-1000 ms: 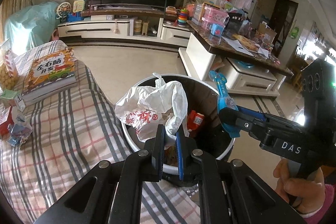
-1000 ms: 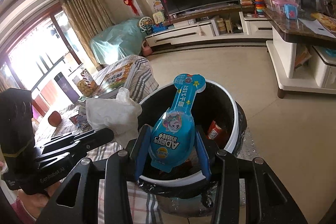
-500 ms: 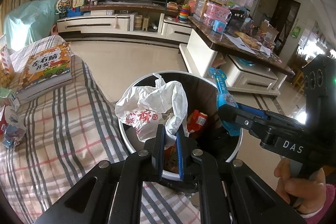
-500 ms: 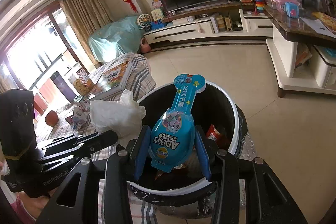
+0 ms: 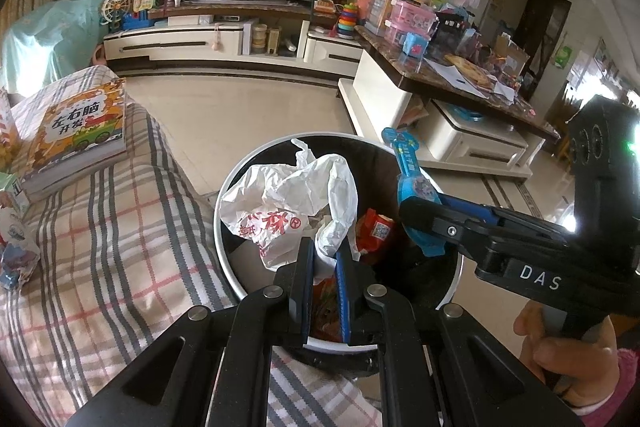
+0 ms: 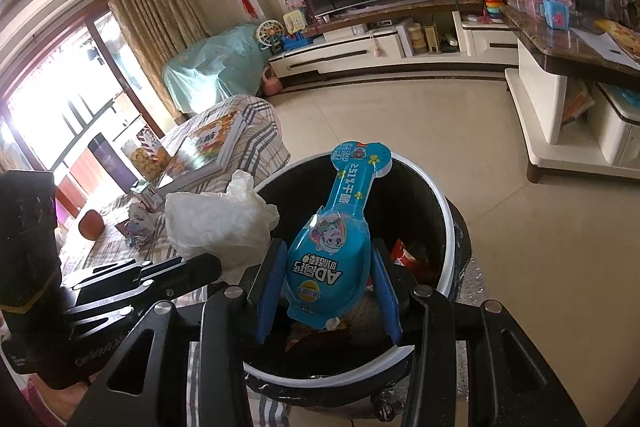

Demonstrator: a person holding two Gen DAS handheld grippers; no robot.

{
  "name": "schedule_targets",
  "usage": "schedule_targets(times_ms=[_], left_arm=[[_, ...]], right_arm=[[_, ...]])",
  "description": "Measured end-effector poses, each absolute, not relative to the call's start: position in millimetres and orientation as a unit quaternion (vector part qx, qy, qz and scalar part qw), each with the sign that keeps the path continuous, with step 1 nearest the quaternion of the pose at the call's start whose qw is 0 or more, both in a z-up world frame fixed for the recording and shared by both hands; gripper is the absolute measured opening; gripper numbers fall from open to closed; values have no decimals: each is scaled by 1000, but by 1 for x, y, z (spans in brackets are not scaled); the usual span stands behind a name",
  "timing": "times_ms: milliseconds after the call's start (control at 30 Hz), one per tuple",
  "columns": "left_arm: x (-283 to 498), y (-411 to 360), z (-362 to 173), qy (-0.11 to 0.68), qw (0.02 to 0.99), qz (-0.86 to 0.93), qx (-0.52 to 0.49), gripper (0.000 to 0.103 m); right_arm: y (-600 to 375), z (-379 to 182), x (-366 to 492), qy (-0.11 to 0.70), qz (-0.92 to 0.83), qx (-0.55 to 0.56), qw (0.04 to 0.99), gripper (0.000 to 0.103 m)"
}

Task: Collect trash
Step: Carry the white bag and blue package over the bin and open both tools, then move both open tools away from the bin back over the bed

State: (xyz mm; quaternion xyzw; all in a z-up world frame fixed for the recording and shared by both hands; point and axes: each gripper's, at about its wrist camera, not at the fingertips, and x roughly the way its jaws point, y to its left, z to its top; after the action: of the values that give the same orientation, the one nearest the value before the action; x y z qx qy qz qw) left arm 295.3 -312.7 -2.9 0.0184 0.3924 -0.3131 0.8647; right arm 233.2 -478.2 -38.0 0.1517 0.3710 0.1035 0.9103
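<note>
- Plaid-covered bed (image 5: pixel 100 259) to my left: thick picture book (image 5: pixel 76 131) lying flat near its far end, small wrappers (image 5: pixel 16 263) at the left edge.
- Tiled floor (image 6: pixel 500 163): trash bin (image 6: pixel 448 227) stands just beside the bed.

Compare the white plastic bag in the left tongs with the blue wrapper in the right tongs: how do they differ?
The white plastic bag is crumpled and shapeless with red print; the blue wrapper is flat, smooth and spoon-shaped with a cartoon picture. The left tongs pinch only a twisted tail of the bag; the right tongs span the wrapper's wide end. Both are held over the open trash bin.
</note>
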Motion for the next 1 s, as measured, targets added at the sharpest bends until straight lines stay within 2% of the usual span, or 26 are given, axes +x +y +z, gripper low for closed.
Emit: schedule_targets(times_ms=[400, 500, 533, 667, 767, 833, 1000], left_arm=[[301, -320, -5, 399, 862, -313, 20, 10], [300, -316, -5, 401, 861, -312, 13, 21], [298, -314, -3, 398, 863, -310, 12, 24], [287, -300, -1, 388, 869, -306, 4, 26], [276, -283, -3, 382, 875, -299, -5, 34], [267, -267, -6, 379, 879, -290, -12, 38], [246, -227, -12, 377, 888, -263, -26, 45]], right_arm=[[-481, -44, 240, 381, 98, 158, 906, 44], [-484, -45, 241, 382, 95, 167, 904, 47], [-485, -45, 240, 381, 95, 171, 904, 50], [-484, -38, 232, 369, 93, 175, 908, 60], [-479, -33, 226, 360, 97, 179, 911, 71], [-473, -31, 222, 355, 101, 180, 912, 82], [-449, -29, 212, 354, 118, 180, 910, 89]])
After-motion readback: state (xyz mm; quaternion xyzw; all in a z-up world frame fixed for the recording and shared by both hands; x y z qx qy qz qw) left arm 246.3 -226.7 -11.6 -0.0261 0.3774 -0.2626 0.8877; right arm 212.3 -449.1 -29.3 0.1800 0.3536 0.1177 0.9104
